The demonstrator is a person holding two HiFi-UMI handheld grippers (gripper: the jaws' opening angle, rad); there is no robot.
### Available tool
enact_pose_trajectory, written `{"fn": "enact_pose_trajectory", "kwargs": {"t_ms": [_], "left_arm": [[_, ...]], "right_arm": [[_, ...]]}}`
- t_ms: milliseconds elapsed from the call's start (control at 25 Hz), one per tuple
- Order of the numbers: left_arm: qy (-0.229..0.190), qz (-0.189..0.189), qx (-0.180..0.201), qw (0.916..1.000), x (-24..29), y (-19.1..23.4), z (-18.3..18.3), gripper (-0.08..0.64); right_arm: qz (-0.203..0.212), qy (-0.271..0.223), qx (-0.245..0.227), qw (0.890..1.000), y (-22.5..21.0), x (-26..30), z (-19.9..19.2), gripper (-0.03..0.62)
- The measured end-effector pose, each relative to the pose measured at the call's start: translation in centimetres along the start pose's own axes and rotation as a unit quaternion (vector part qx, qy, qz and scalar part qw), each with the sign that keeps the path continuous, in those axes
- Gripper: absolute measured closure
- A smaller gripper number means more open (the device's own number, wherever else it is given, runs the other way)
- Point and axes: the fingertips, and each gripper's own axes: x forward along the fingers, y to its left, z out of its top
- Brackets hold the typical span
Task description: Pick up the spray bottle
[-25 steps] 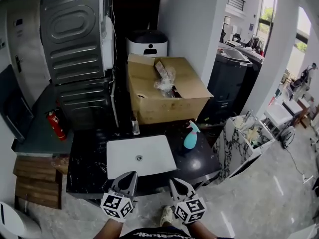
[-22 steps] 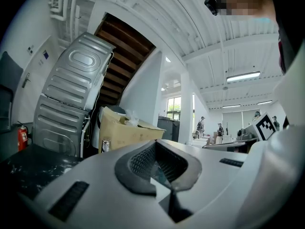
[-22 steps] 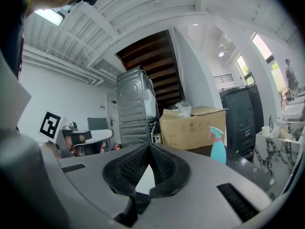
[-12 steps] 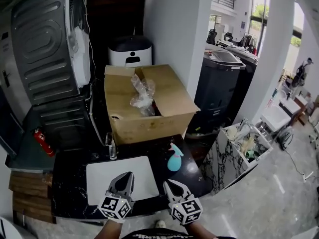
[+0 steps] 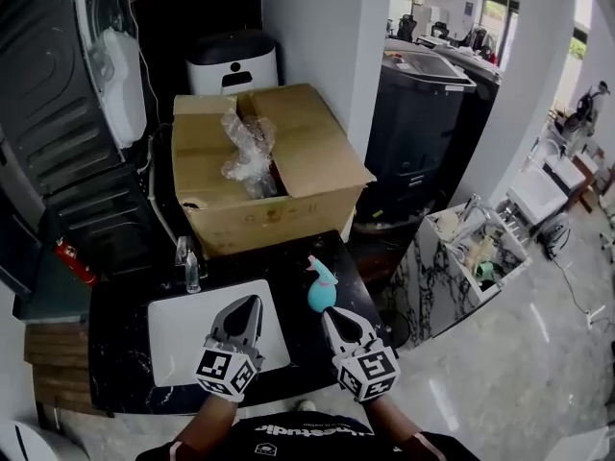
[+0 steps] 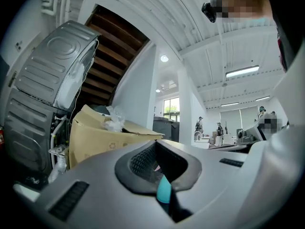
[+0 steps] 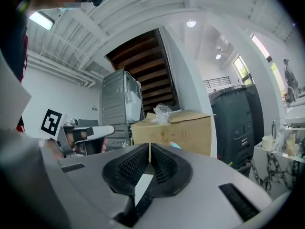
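Note:
The spray bottle, teal with a pink nozzle, stands upright on the black counter to the right of the white basin. My right gripper is shut and empty, with its tip just short of the bottle's base. My left gripper is also shut and empty, and it hovers over the basin's right part. In the left gripper view a sliver of the teal bottle shows through the hollow behind the closed jaws. In the right gripper view the jaws meet, and a teal bit of the bottle peeks over them.
An open cardboard box with crumpled plastic stands behind the counter. A small clear bottle stands at the basin's back left corner. A marble-sided stand is to the right, a red extinguisher to the left.
The counter, box and bottle have drawn closer and lower in the head view. Both grippers have moved forward over the counter, side by side, still shut.

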Motion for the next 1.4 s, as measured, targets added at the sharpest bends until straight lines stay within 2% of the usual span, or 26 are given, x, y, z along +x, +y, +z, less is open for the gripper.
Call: {"fn": "enact_pose_trajectory", "kwargs": {"t_ms": [80,240,440,760,1200,1400], "left_arm": [[0.005,-0.003,-0.005,1.0000,1.1,-0.1,-0.7,0.545],[0.015,-0.001,-0.012,0.9998,2.1,0.1,-1.9,0.545],[0.027,0.014,-0.018,0.9994,2.6,1.0,-3.4,0.545],[0.033,0.026,-0.008,0.9991,4.2,2.4,-4.1,0.545],[0.045,0.034,-0.003,0.9984,5.5,3.3,-4.5,0.545],[0.047,0.035,0.000,0.9983,5.4,3.4,-4.6,0.545]], "right_arm": [[0.004,0.003,-0.005,1.000,-0.8,0.5,-0.2,0.550],[0.016,0.009,-0.014,1.000,-2.1,2.0,-0.8,0.417],[0.022,0.022,-0.027,0.999,-4.8,4.8,-2.4,0.376],[0.009,0.036,-0.044,0.998,-8.5,8.6,-3.5,0.359],[0.033,0.052,-0.034,0.998,-8.6,11.8,-5.7,0.364],[0.032,0.046,-0.040,0.998,-8.6,12.2,-5.5,0.423]]}}
